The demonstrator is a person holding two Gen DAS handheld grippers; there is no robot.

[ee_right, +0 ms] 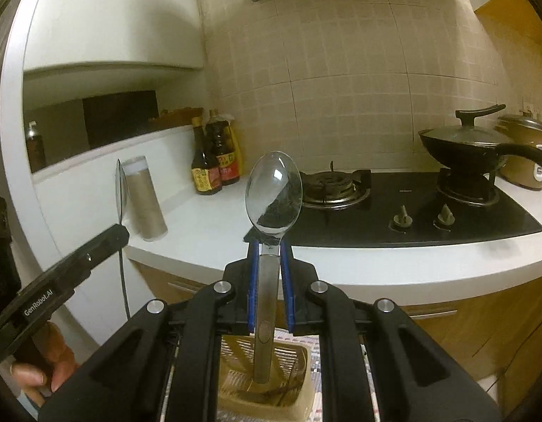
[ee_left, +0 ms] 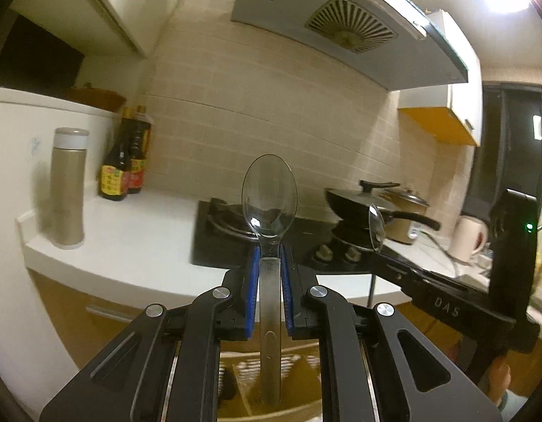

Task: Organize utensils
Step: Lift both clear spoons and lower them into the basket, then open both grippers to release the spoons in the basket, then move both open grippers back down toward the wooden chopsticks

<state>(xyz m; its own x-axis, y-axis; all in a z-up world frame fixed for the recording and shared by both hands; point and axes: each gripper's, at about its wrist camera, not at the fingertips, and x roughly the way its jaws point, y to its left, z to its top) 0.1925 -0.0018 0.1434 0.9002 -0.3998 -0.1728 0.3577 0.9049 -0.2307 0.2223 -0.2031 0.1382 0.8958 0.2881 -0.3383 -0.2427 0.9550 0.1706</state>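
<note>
My left gripper [ee_left: 270, 251] is shut on a metal spoon [ee_left: 270, 197], bowl up and handle hanging down between the blue pads. My right gripper [ee_right: 270, 244] is shut on a second metal spoon [ee_right: 273, 190], held the same way. Each gripper shows in the other's view: the right one [ee_left: 376, 250] with its spoon edge-on [ee_left: 376, 227], the left one [ee_right: 125, 227] with its spoon edge-on [ee_right: 120, 190]. Both are raised in front of the white counter [ee_right: 214, 218]. Below the jaws lies a slatted tan utensil basket [ee_right: 295, 355] holding dark utensils.
A gold thermos [ee_left: 67, 186] and two sauce bottles [ee_left: 125, 161] stand on the counter's left. The black gas hob [ee_right: 411, 207] carries a lidded wok [ee_right: 471, 144]; a rice cooker [ee_right: 527, 154] and a white kettle [ee_left: 469, 239] stand beyond. A hand [ee_right: 42, 365] holds the left gripper.
</note>
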